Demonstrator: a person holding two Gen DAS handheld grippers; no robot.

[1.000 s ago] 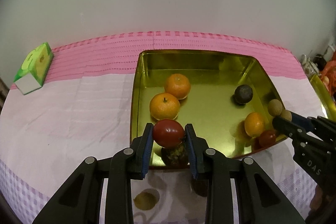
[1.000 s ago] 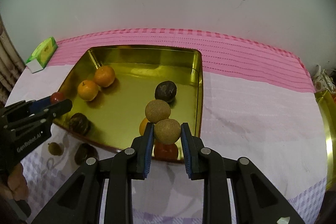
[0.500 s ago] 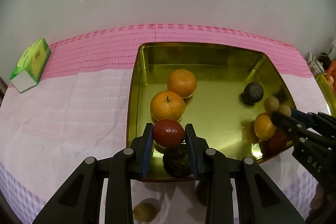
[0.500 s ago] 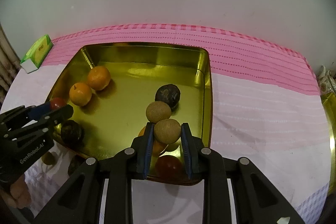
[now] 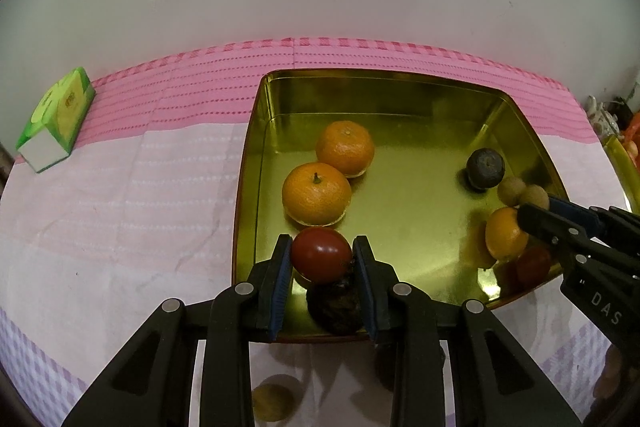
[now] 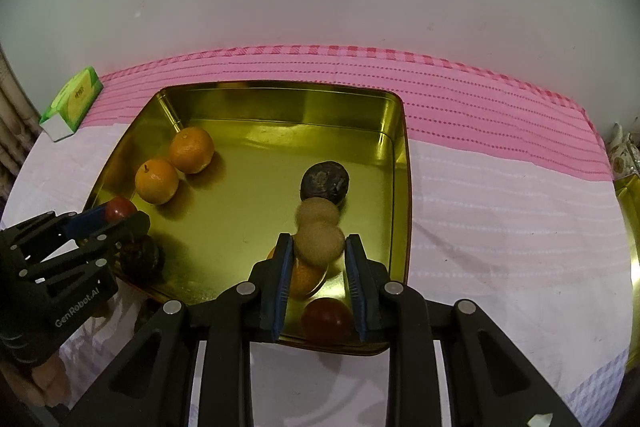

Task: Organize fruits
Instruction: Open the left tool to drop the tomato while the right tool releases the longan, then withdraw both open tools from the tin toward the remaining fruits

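Note:
A gold square tin tray (image 5: 256,131) (image 6: 400,163) sits on the pink cloth. My left gripper (image 5: 321,261) is shut on a red tomato (image 5: 320,254) over the tray's near left corner, above a dark wrinkled fruit (image 5: 334,305). Two oranges (image 5: 316,193) (image 5: 345,148) lie just beyond it. My right gripper (image 6: 319,259) holds a tan round fruit (image 6: 319,243), blurred with the jaws slightly parted, above an orange (image 6: 304,279) and a red tomato (image 6: 326,319) in the tray. Another tan fruit (image 6: 318,213) and a dark fruit (image 6: 324,181) lie beyond.
A green and white box (image 5: 56,119) lies at the far left on the cloth. A small tan fruit (image 5: 272,401) and a dark fruit lie on the cloth in front of the tray, under my left gripper. A second gold tray edge (image 6: 632,227) shows at the far right.
Both grippers have moved forward over the tray with their fruits. The tan fruit in my right gripper now looks blurred and the jaws stand a little wider.

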